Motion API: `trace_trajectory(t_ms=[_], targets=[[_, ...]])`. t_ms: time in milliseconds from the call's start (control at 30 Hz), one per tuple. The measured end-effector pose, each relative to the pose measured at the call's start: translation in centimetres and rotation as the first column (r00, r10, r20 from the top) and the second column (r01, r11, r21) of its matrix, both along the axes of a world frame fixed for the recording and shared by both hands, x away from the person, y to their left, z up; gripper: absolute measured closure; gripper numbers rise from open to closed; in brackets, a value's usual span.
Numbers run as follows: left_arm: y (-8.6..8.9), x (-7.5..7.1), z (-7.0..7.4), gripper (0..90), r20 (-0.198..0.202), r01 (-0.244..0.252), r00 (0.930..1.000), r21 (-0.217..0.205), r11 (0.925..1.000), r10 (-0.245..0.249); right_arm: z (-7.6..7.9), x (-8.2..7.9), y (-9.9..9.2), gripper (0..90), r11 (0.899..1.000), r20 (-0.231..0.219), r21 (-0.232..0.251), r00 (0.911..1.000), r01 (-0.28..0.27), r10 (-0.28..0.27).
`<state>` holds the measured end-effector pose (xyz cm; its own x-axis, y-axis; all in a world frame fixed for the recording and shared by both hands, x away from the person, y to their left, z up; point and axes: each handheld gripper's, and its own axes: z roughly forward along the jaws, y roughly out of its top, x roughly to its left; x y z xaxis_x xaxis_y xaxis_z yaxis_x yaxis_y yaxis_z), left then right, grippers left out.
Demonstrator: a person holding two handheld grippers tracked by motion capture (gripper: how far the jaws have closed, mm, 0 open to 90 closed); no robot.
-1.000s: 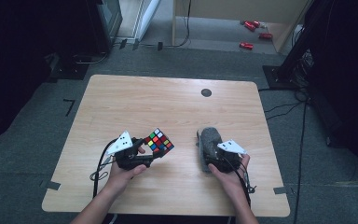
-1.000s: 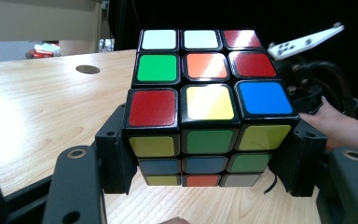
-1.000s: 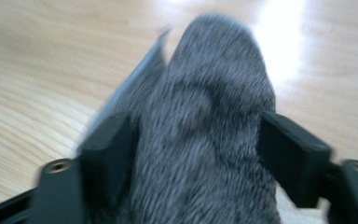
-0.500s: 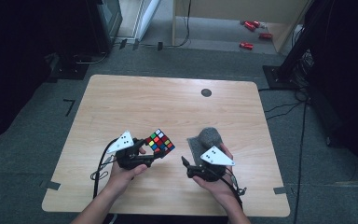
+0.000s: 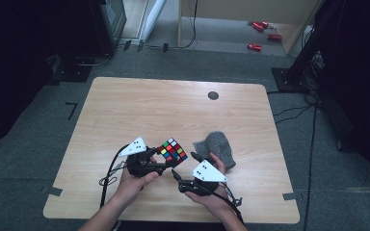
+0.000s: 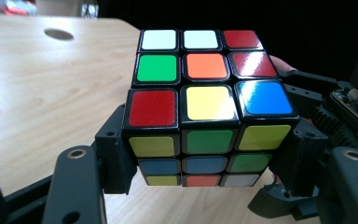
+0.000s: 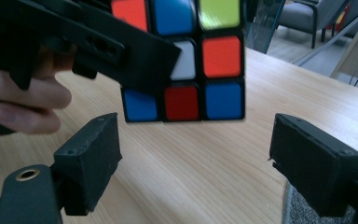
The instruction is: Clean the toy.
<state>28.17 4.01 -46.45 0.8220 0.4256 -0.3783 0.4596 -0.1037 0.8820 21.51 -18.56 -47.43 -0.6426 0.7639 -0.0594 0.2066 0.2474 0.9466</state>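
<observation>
cube (image 6: 200,107) clamped in left claw (image 5: 166,161), above bare table (image 5: 173,106).

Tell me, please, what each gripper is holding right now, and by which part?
The left gripper clamps the Rubik's cube by two opposite side faces, at its lower layers. The right gripper holds nothing; its jaws stand open just below the cube.

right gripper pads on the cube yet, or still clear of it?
Apart. In the right gripper view the right gripper stands open, both pads below the cube, bare table between them.
</observation>
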Motion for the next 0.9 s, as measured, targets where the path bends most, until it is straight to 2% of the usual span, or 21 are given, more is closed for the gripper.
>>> trace_trajectory(t_ms=[100, 167, 333, 500, 633, 733, 900], targets=[[-0.3, -0.1, -0.1, 34.5, -0.033, 0.007, 0.9994, -0.006, 1.0, -0.008, 0.0, -0.2, 0.3, 20.0, 1.0, 0.026, -0.014, 0.9996, 0.006, -0.006], [-0.4, -0.2, -0.1, 34.5, -0.043, 0.027, 0.9987, -0.022, 0.9994, -0.027, -0.1, -0.3, 0.5, 22.5, 1.0, 0.037, -0.027, 0.9992, 0.016, -0.015], [-0.9, -0.4, 0.0, 34.4, -0.066, 0.043, 0.9968, -0.029, 0.9987, -0.045, -0.4, -0.4, 0.9, 26.3, 0.998, 0.067, -0.052, 0.9973, 0.034, -0.031], [-0.9, -0.4, -0.1, 34.3, -0.066, 0.057, 0.996, -0.037, 0.9977, -0.059, -0.5, -0.5, 1.0, 31.2, 0.997, 0.094, -0.059, 0.9947, 0.047, -0.042], [-0.9, -0.2, -0.2, 33.9, -0.058, 0.056, 0.9967, -0.025, 0.9981, -0.058, -0.6, -0.6, 1.1, 34.0, 0.995, 0.104, -0.082, 0.9931, 0.064, -0.055], [-0.9, -0.1, -0.3, 33.3, -0.063, 0.064, 0.9958, -0.032, 0.9975, -0.066, -0.6, -0.6, 1.1, 34.4, 0.995, 0.089, -0.074, 0.9946, 0.061, -0.054], [-0.7, 0.0, -0.1, 32.3, -0.067, 0.062, 0.9956, -0.047, 0.997, -0.065, -0.5, -0.6, 1.0, 34.6, 0.995, 0.091, -0.076, 0.9944, 0.06, -0.053]])
